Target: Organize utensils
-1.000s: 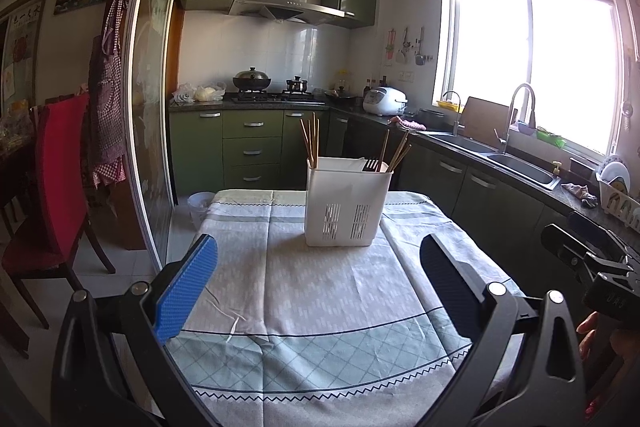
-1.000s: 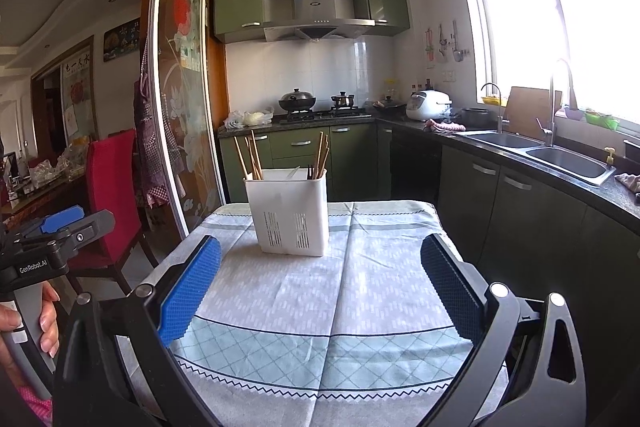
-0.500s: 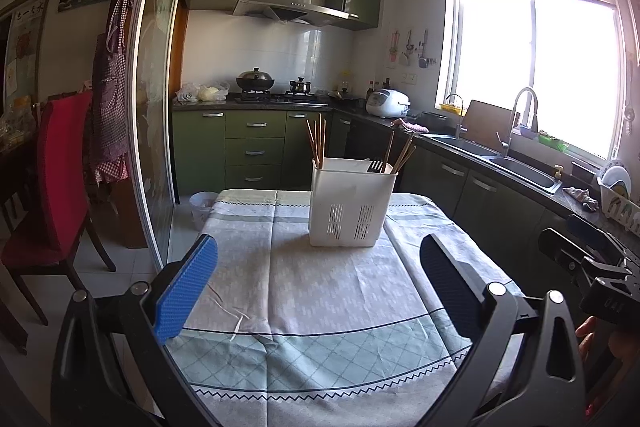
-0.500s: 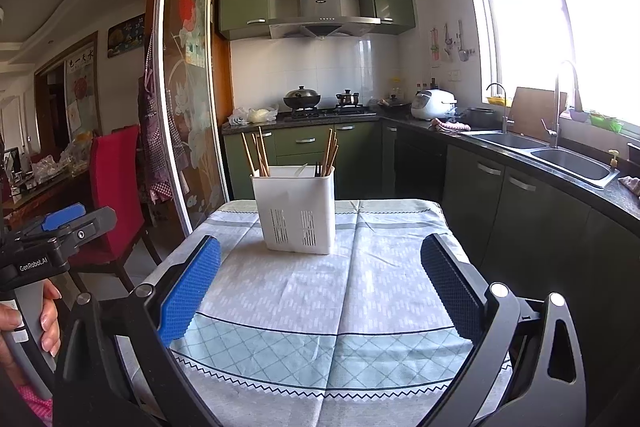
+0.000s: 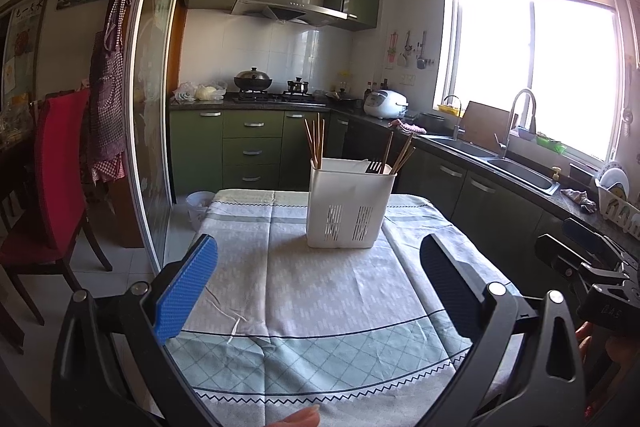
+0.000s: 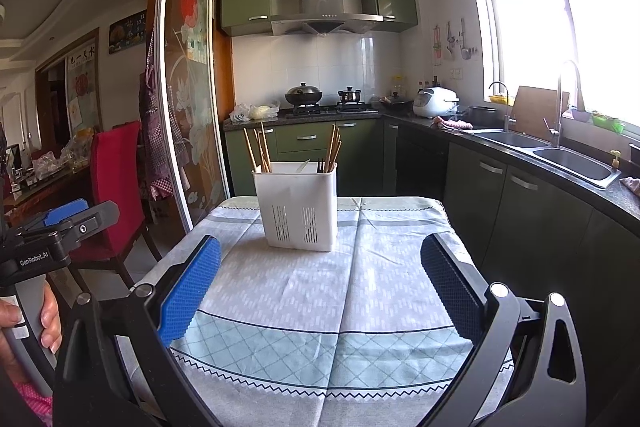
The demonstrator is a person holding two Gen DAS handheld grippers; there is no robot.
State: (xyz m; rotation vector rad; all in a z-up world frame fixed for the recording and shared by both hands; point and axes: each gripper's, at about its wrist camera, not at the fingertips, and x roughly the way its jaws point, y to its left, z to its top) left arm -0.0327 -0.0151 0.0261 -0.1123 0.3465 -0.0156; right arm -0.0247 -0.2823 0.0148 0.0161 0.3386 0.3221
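A white slotted utensil holder (image 5: pixel 347 205) stands at the far end of the clothed table (image 5: pixel 312 299). It also shows in the right wrist view (image 6: pixel 298 209). Wooden chopsticks (image 5: pixel 315 143) stick up from its left side, and more chopsticks (image 5: pixel 402 155) with a dark utensil (image 5: pixel 374 167) from its right side. My left gripper (image 5: pixel 318 285) is open and empty, well short of the holder. My right gripper (image 6: pixel 320 287) is open and empty, also short of it. The left gripper's body shows at the left edge of the right wrist view (image 6: pixel 56 235).
A red chair (image 5: pixel 56 163) stands left of the table beside a sliding glass door (image 5: pixel 148 107). Green cabinets, a stove (image 5: pixel 276 95) and a counter with a sink (image 5: pixel 520 171) run behind and along the right. A white bin (image 5: pixel 198 207) sits on the floor.
Both grippers have shifted slightly, so the holder sits a little differently in each view. Both stay open and empty. Nothing on the table has moved.
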